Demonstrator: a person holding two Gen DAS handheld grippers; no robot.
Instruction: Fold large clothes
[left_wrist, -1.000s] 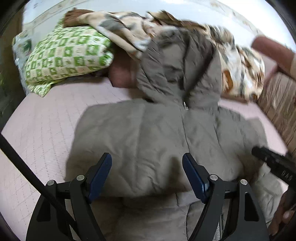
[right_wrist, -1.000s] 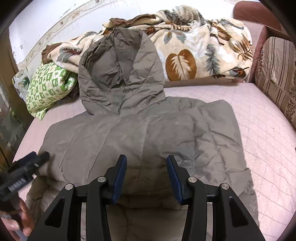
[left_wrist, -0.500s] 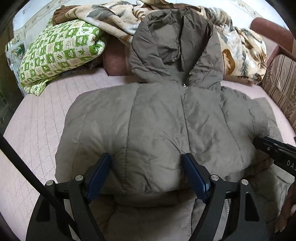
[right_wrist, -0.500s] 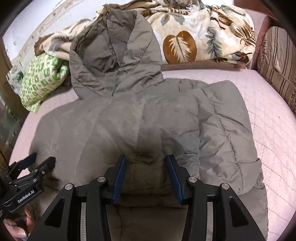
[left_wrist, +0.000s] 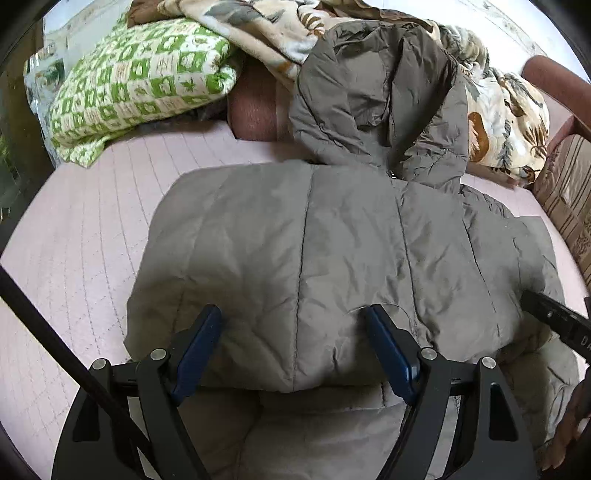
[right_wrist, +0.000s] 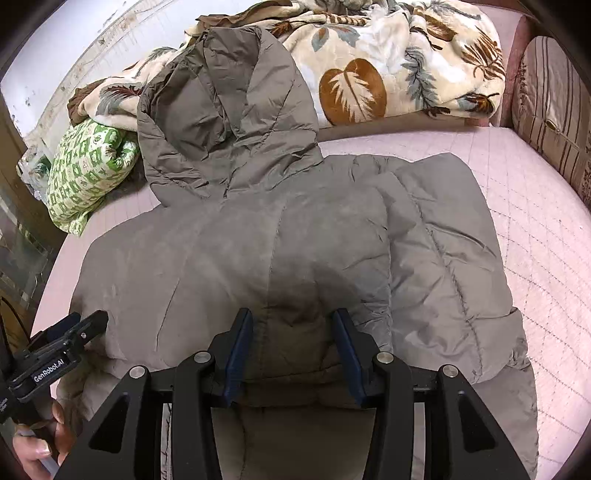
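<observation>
Both tongs, left and right, gape wide, straddling the grey puffer jacket's folded edge without pinching.

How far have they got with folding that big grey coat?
Partway. The jacket lies on the pink bed, and its lower part appears already folded up over the body, leaving a doubled edge near the tools. In hand: the left tool and right tool both sit open at that fold, fabric between their fingers. Left: the hood sticks out flat, and the bundle remains wide.
</observation>
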